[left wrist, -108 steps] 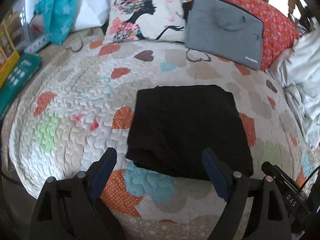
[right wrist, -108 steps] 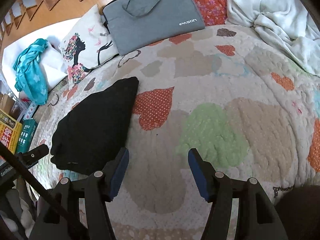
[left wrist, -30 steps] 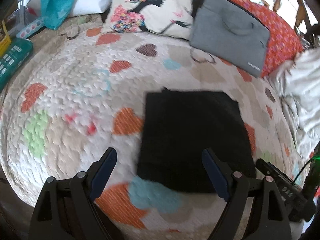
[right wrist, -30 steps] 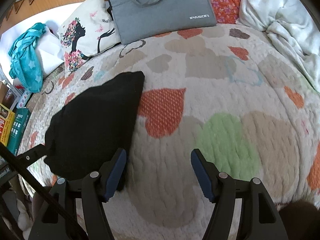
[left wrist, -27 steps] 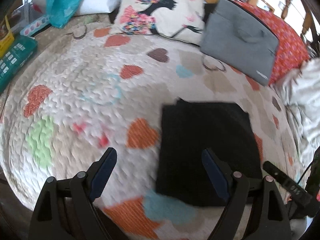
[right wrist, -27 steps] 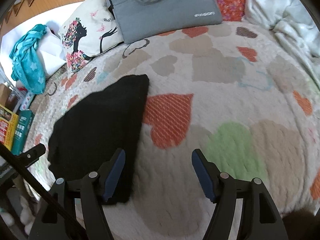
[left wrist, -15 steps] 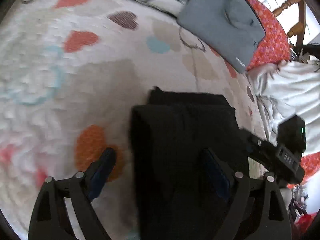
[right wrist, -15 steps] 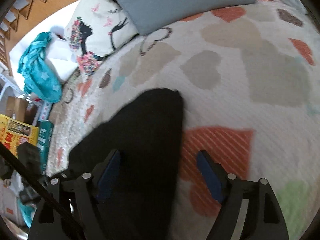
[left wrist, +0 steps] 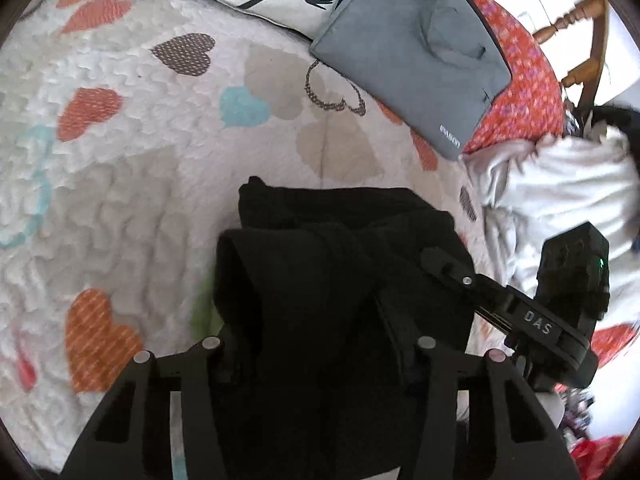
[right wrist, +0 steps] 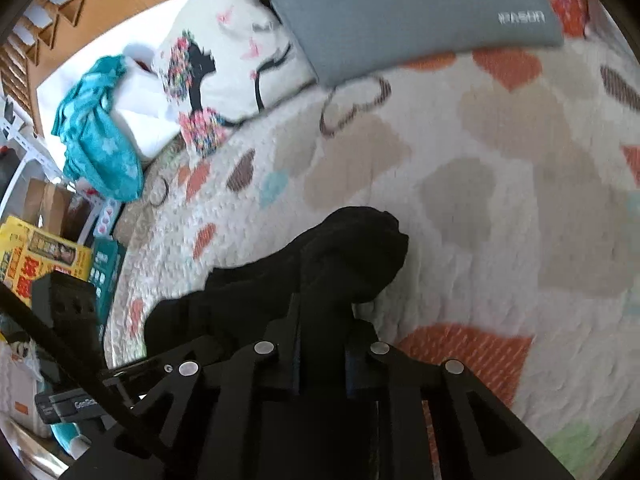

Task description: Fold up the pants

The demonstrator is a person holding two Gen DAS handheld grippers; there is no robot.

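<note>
Bright daylight, slight blur, fisheye edges

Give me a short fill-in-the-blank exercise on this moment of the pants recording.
1. The pants on the bed are ____ in colour.
2. The quilt under them is patterned with ____.
3. The grey laptop bag leans partly on a white pillow and partly on a ____ one with flowers.
4. The closing right gripper has ____ between its pads.

Missing words: black; hearts; red; pants

Both grippers — left (left wrist: 316,344), right (right wrist: 320,336) — moved onto the pants (left wrist: 320,264), fingers closing.
</note>
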